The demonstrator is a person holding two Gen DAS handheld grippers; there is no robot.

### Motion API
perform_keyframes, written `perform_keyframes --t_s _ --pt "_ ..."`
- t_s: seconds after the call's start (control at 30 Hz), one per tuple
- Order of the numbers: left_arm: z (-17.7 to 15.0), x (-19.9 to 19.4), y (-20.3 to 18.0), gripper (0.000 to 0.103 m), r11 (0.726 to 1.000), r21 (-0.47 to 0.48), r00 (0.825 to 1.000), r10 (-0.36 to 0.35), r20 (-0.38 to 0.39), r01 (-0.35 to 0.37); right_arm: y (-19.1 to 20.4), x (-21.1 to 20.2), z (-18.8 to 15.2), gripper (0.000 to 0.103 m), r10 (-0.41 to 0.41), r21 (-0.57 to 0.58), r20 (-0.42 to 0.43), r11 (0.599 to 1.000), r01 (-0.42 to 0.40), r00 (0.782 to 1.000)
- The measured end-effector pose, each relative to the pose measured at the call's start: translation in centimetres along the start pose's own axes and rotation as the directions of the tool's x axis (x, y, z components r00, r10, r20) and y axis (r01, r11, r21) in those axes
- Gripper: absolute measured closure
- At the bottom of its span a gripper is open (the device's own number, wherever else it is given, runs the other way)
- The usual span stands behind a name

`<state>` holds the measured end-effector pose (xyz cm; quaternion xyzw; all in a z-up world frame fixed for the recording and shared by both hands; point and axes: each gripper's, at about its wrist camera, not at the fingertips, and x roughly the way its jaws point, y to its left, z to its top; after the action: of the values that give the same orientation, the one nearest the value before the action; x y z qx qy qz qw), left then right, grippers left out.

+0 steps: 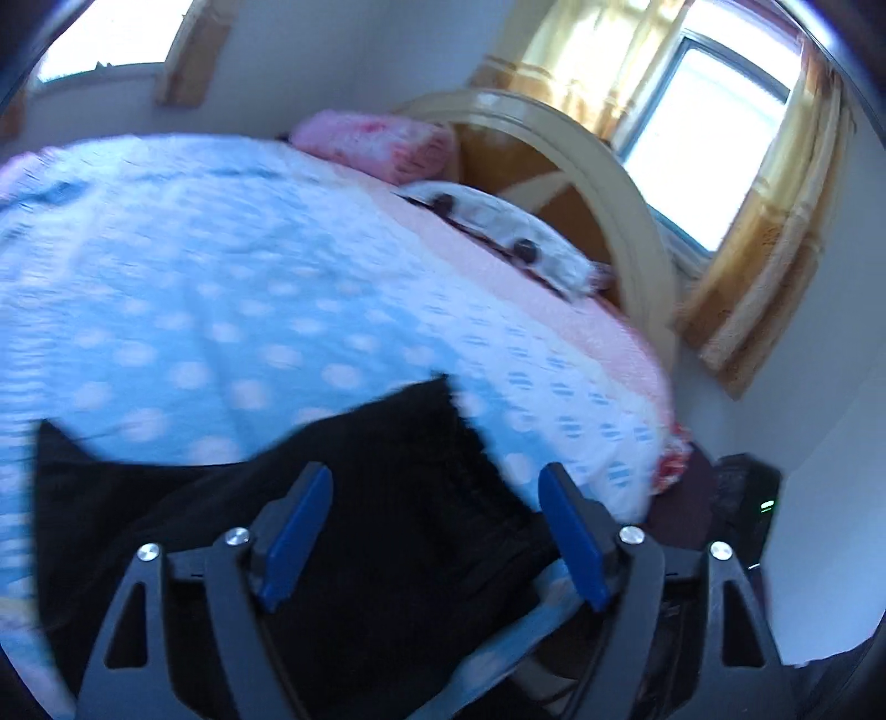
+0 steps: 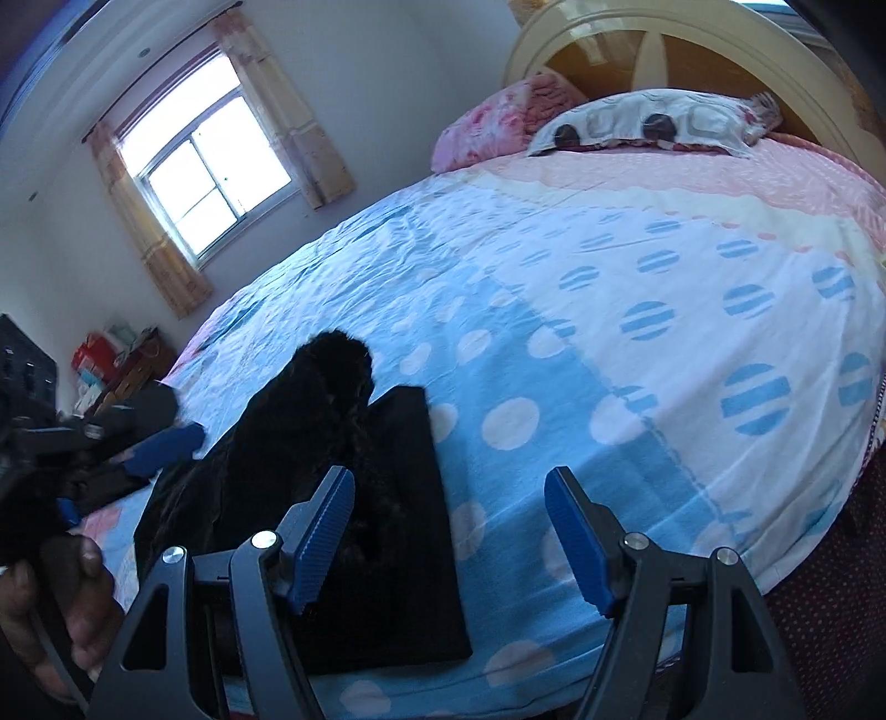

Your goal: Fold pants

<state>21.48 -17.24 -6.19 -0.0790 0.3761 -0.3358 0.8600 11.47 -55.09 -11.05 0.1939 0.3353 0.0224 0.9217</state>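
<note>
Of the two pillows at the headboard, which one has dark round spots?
The white pillow, lying nearer the middle of the headboard. The pillow beside it is pink with a flower pattern, without such spots.

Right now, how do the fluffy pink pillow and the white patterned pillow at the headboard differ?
The fluffy pink pillow is plain rose and fuzzy; the white patterned pillow bears dark round spots and looks smooth. In the right wrist view the pink pillow sits left, towards the bed's edge, while the white one lies centred under the arched wooden headboard. Both rest at the head of the bed.
</note>
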Motion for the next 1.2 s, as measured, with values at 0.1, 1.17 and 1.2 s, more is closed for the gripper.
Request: perform_keyframes --t_s 0.1,1.17,1.2 --pt "-1.9 -2.6 2.5 0.01 0.995 -0.04 0.994 0.093 0.061 -0.09 1.7 -0.7 -0.6 0.03 0.026 -0.086 -0.002 0.996 -0.026 1.0" --pt "-7.3 -3.3 9.3 0.003 0.871 0.067 0.874 0.484 0.051 -0.486 7.2 -0.1 0.4 0.091 -0.071 -0.454 -0.146 0.891 -0.004 0.987" --pt "-7.3 -2.9 9.6 0.003 0.868 0.073 0.871 0.49 0.043 -0.492 6.6 0.6 0.2 0.091 -0.098 -0.453 -0.166 0.892 0.013 0.981"
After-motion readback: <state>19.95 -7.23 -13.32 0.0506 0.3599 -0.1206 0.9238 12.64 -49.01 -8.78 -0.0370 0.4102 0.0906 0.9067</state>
